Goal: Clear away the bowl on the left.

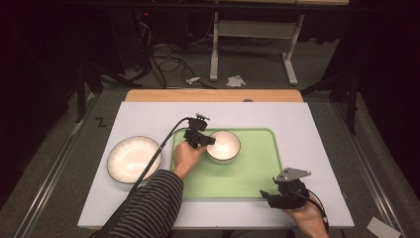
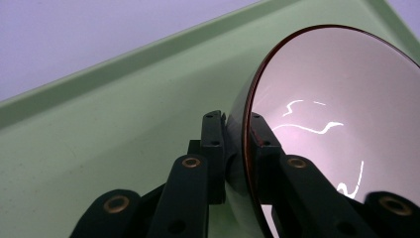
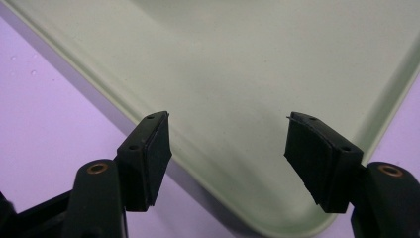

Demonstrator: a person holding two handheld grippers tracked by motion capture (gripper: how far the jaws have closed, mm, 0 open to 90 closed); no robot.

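Nearest the person, the right gripper [image 1: 266, 194] rests at the tray's [image 1: 257, 186] near right corner, held by the right hand [image 1: 309, 215]. Its fingers [image 3: 151, 158] stand wide apart with nothing between them; in the right gripper view the tray's rounded corner rim runs beneath the gap, and the white table top [image 1: 317, 148] shows on both sides.

Farther in, the left hand [image 1: 187, 157], in a striped sleeve [image 1: 148, 208], holds the left gripper [image 1: 210, 141] at the small bowl's [image 1: 224, 147] left rim. In the left gripper view the fingers [image 2: 214, 144] are drawn narrow and clamp the bowl [image 2: 337, 124] wall: one pad on the outside, the other on the glossy inside, the dark rim line running up between them. The bowl sits on the green tray [image 2: 99, 148], mouth up in the high view, spreading to the right of the fingertips.

Left of that hand, off the tray, a wider ribbed bowl [image 1: 133, 158] stands on the table top, well apart from both grippers.

Writing: a black "Z" mark [image 1: 101, 122] on the grey surface beyond the table's far left edge. No brands or labels are legible on the bowls or tray.
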